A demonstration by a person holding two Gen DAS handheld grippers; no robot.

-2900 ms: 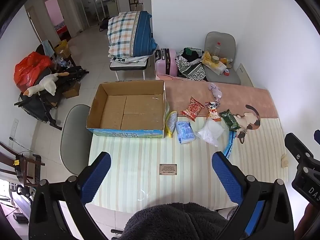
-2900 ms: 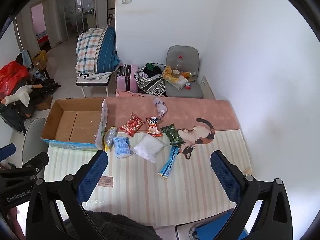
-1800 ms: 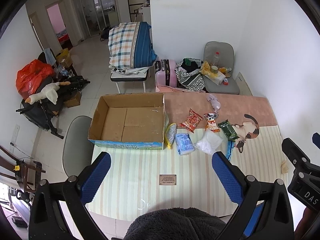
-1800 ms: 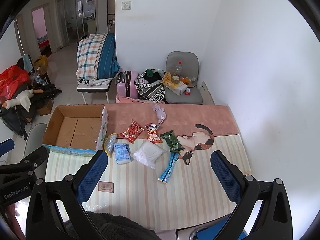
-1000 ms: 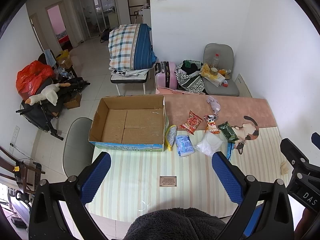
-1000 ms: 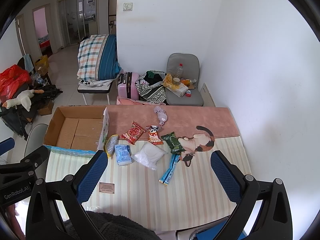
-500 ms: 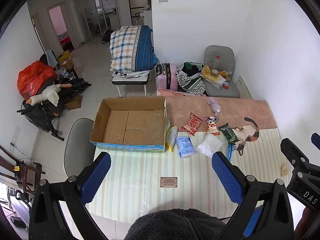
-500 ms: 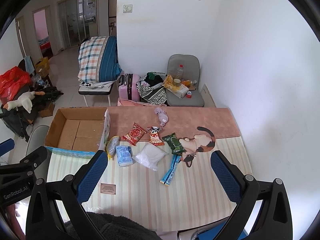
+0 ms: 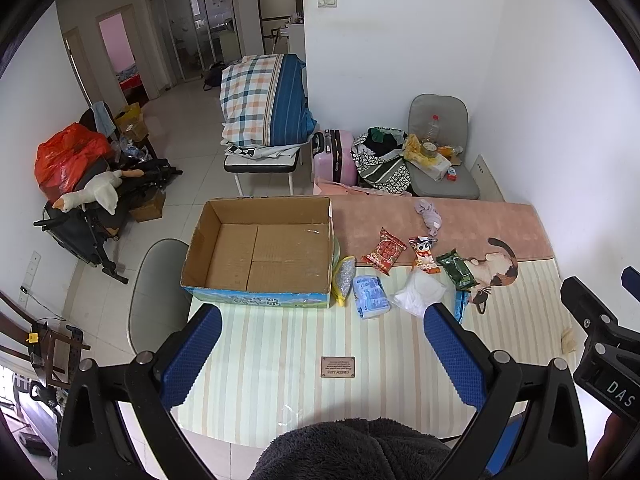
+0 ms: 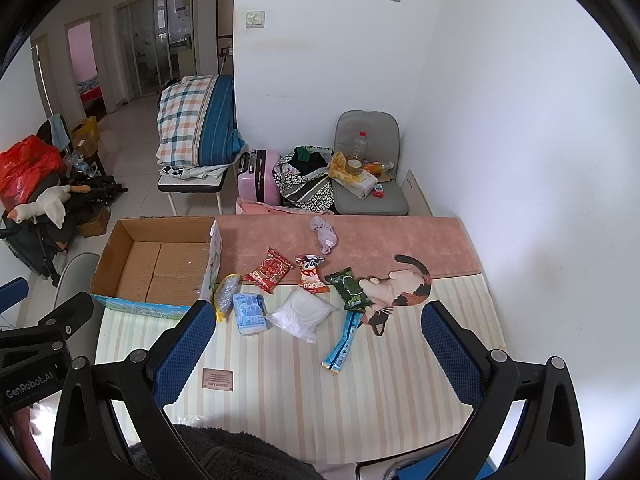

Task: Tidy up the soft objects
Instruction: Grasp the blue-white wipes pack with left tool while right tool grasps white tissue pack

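Observation:
An empty cardboard box [image 9: 260,254] [image 10: 156,264] stands at the table's far left. Right of it lie soft packets: a yellow pouch [image 9: 345,280], a blue tissue pack [image 9: 371,297] [image 10: 249,313], a white bag [image 9: 419,297] [image 10: 304,314], a red snack [image 9: 384,251] [image 10: 273,269], a cartoon snack [image 9: 425,254], a green pack [image 9: 456,269] [image 10: 348,288], a blue strip [image 10: 342,346] and a lilac cloth [image 9: 428,216] [image 10: 326,234]. My left gripper [image 9: 322,354] and right gripper [image 10: 316,352] are both open and empty, high above the near table.
The striped table mat [image 9: 280,372] has a pink band and a cat picture [image 10: 396,290]. A grey chair [image 9: 158,296] stands at the table's left. Beyond the table are a pink suitcase [image 9: 334,160], a loaded grey chair [image 9: 440,152] and a bench with a plaid pillow [image 9: 264,108].
Both grippers have risen and drawn back a little, so the table and its things look smaller and lower. Nothing on the table has moved.

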